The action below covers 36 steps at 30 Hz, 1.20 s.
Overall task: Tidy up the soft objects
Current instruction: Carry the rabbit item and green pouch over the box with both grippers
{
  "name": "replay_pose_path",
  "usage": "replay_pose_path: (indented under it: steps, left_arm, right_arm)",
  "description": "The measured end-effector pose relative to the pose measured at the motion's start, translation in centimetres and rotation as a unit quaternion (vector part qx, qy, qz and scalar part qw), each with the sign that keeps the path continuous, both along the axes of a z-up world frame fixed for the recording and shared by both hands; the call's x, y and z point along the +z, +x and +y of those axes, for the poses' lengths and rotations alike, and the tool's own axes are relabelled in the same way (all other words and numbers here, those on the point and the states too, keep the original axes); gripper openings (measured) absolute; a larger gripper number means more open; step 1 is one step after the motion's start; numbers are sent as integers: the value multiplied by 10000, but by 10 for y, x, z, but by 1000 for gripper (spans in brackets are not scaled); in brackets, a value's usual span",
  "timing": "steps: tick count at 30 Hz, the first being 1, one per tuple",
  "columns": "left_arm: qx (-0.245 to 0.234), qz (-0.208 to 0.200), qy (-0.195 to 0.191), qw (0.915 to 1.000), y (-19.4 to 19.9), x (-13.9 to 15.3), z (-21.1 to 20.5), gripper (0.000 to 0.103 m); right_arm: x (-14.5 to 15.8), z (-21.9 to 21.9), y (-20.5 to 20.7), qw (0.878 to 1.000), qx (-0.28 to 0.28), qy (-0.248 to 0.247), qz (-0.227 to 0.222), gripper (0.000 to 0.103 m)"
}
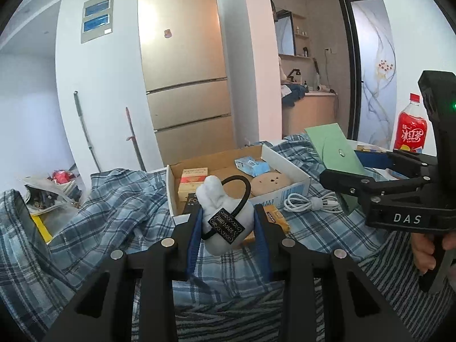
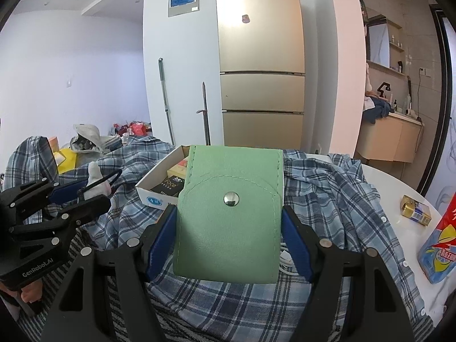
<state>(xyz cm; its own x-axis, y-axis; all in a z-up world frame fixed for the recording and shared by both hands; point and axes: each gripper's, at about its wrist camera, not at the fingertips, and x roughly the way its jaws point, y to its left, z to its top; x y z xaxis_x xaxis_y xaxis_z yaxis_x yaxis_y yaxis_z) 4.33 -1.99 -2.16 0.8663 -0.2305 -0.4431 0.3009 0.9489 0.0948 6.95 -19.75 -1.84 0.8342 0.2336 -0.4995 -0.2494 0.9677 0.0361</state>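
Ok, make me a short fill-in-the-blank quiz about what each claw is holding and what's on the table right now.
1. The right claw holds a ____ snap pouch.
2. The left claw grips a white plush toy with a ____ hair tie looped on it.
3. The charging cable lies beside the open cardboard ____.

Missing words: green; black; box

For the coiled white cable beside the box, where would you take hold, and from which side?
Grip the white cable at its wrapped middle band, coming from above with jaws across the bundle. It lies flat on the plaid shirt, and there the strands are bunched into one narrow, graspable waist.
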Motion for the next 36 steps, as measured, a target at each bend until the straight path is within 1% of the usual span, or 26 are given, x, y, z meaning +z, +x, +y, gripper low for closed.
replay_pose_path:
  steps: [4,6,8,11,13,15,18,20,23,24,25,26,29,31,34,36]
  left_arm:
    - [104,-72,-79,9999,-5,11,1,37]
    - [142,-103,-89,9998,-6,21,0,37]
    - [411,-341,107,9985,-8,34,-3,37]
    - [312,-506,24,9982,-9,53,-3,37]
    - [400,-626,43,9972,-7,65,-4,37]
    - [511,-692,22,9963,-4,76,-4,37]
    - [619,-524,28,9967,9,94,-7,37]
    - [735,-312,28,9968,22,107,-9,37]
    - [577,107,-267,9979,40,122,-10,37]
    - [476,172,-361,9981,46,127,-11,37]
    - [486,152,-424,9978,52,132,-11,37]
    - [605,103,-375,9974,60,138,-14,37]
    - [603,105,-332,9976,78,148,-19,37]
    - [677,142,-421,9967,89,151,-18,37]
    - [804,334,-625,9942,110,143,-10,37]
    - [877,424,-596,9935,119,133,-7,37]
  right_arm:
    - [2,-2,0,10000,1,44,-13,71]
    - [7,-6,-2,9999,-40,98,-99,71]
    - [15,-10,-3,9997,-66,127,-182,71]
    - [32,-11,-6,9995,-100,-10,-308,71]
    - [45,-13,-7,9990,-102,-27,-433,71]
    - [58,-10,-5,9989,-51,-97,-458,71]
    - [79,-1,4,9987,122,-259,-425,71]
    - [92,7,15,9982,102,-407,-437,71]
    - [106,14,40,9984,-87,-457,-335,71]
    - [109,16,50,9985,-159,-454,-253,71]
    - [111,16,59,9988,-207,-409,-176,71]
    - [112,16,66,9990,-242,-351,-127,71]
    - [112,13,92,9989,-400,-254,13,71]
    - [108,10,108,9985,-482,-176,177,71]
    - [95,3,125,9976,-565,-25,396,71]
    - [81,0,134,9970,-571,40,527,71]
